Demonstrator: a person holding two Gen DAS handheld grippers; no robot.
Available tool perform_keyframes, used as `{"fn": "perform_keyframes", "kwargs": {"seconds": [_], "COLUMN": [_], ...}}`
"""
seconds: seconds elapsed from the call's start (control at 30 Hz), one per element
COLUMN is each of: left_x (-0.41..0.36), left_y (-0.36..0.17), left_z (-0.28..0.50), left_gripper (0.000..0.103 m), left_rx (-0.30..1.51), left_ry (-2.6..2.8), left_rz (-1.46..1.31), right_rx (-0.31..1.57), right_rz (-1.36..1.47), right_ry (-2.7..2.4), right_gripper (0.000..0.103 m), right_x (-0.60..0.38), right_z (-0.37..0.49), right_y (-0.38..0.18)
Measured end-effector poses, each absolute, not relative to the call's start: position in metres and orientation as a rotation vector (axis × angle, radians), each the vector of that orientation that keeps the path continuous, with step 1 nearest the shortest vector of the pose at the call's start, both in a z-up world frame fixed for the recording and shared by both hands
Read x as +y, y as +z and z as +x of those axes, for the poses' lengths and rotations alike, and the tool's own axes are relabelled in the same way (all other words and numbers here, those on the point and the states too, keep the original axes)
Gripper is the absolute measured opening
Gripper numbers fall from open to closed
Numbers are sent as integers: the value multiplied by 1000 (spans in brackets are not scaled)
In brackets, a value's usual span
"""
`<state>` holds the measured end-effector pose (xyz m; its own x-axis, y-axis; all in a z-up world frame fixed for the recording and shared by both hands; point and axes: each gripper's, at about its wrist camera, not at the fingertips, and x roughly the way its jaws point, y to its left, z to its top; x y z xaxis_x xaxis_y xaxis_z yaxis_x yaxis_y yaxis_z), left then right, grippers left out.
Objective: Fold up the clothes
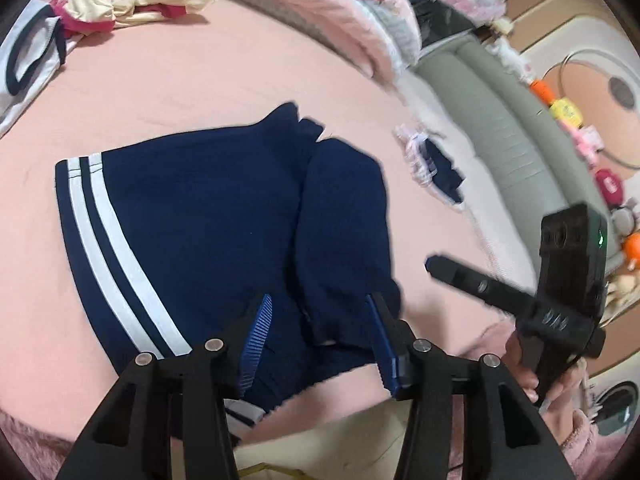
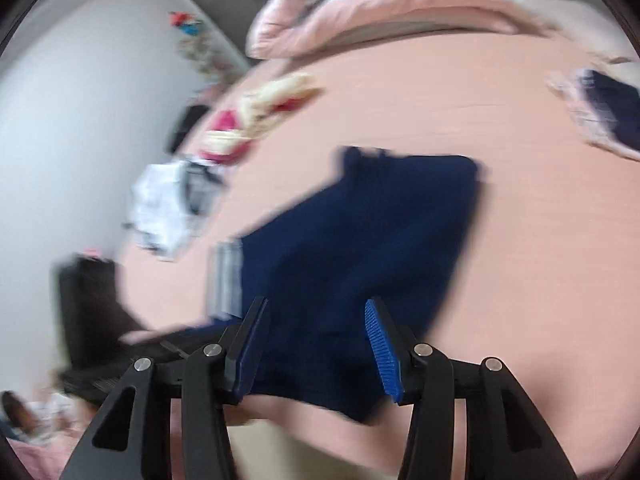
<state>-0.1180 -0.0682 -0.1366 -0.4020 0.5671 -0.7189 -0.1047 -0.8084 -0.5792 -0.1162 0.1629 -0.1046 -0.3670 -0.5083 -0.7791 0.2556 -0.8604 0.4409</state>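
Observation:
A navy garment [image 1: 192, 220] with two white stripes along its left hem lies on the pink bed sheet [image 1: 200, 92], one side folded over the middle. My left gripper [image 1: 318, 320] hangs open just above the garment's near edge, and its blue pads grip nothing. In the blurred right wrist view the same navy garment [image 2: 360, 240] lies below my right gripper [image 2: 316, 340], which is also open and holds nothing. A hand in a fluffy pink sleeve [image 1: 560, 392] holds the right tool at the garment's right.
A cream and magenta clothes pile [image 1: 132, 0] and a white top with navy trim [image 1: 28, 68] lie at the far left. A small navy and pink item [image 1: 432, 164] lies to the right. A pink duvet [image 1: 320, 4] is bunched behind; a grey padded edge [image 1: 500, 120] borders the bed.

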Motion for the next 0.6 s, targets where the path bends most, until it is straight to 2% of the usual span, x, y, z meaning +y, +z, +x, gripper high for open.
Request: {"fn": "perform_keyframes", "kwargs": {"seconds": [0.17,0.3,0.37,0.4,0.5,0.6], "left_x": [-54,-35,-28,-24,-12,-3], "left_y": [-124,-138,-148,-151,-155,-154], "left_z": [-116,-131,-138,-139,-141,-145], "left_gripper": [44,44,39,31,25,10], "left_rx": [-561,-426,-378,-401,-411,-347], "left_ry": [2250,2260,2273,2247,2202,2232], "left_rz": [-1371,-1524,-1617,-1615,-1608,-1604], "right_rx": [-383,-389,-370,-348,-271,-275], "right_rz": [1588,1600,1598,1600,1625,1638], "right_ry": [-2260,-2257,-2263,-2268,-2306,-2313], "right_gripper": [49,49,49,49,49,49], "right_x": [189,190,188,185,182,187], "right_z": [-112,-113,-116,-117,-115,-111], "right_y": [-153,-164,-163,-163,-161,-162]}}
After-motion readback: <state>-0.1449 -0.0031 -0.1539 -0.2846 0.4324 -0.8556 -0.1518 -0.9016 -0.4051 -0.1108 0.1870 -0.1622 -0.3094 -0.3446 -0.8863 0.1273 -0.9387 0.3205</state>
